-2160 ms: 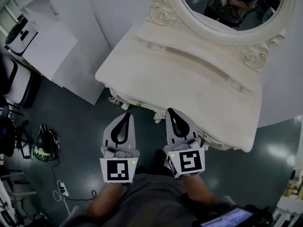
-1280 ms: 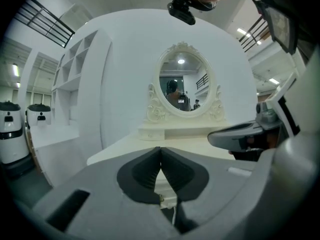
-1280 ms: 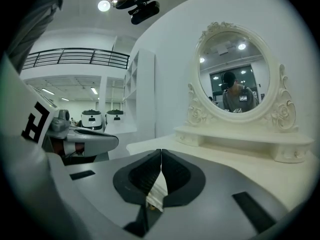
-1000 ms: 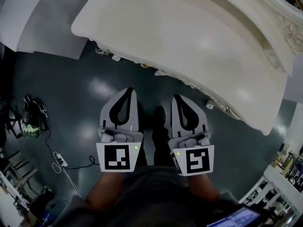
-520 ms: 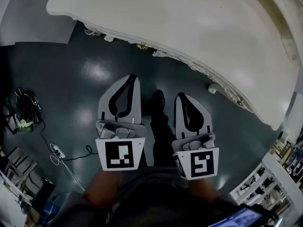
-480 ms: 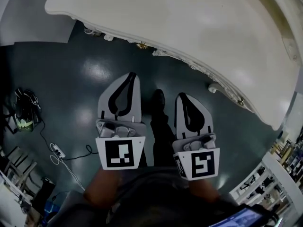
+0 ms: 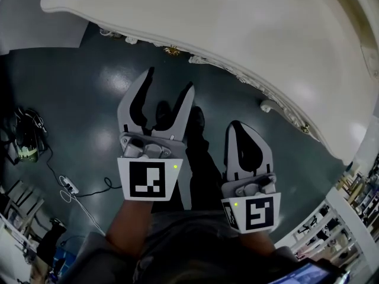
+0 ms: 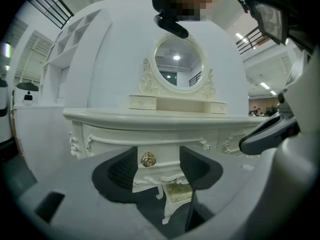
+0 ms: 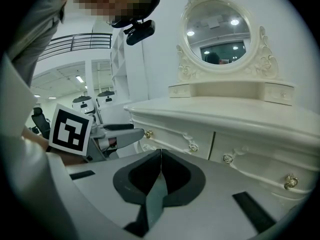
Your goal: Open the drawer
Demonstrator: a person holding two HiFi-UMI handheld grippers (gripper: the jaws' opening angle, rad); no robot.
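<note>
Left hand-held gripper (image 7: pixel 169 83) is opening its jaws, empty, facing the bench's (image 8: pixel 165 119) centre drawer (image 8: pixel 165 156) beyond; our right hand-held gripper (image 7: pixel 237 128) is closed. We reckon the small, rigid, likely slippery gold knob (image 8: pixel 148 159) is our hold.

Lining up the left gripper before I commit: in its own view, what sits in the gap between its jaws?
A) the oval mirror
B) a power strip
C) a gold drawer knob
C: the gold knob shows in the gap of the left gripper, whose jaws are opening; it lies ahead of them, untouched.
</note>
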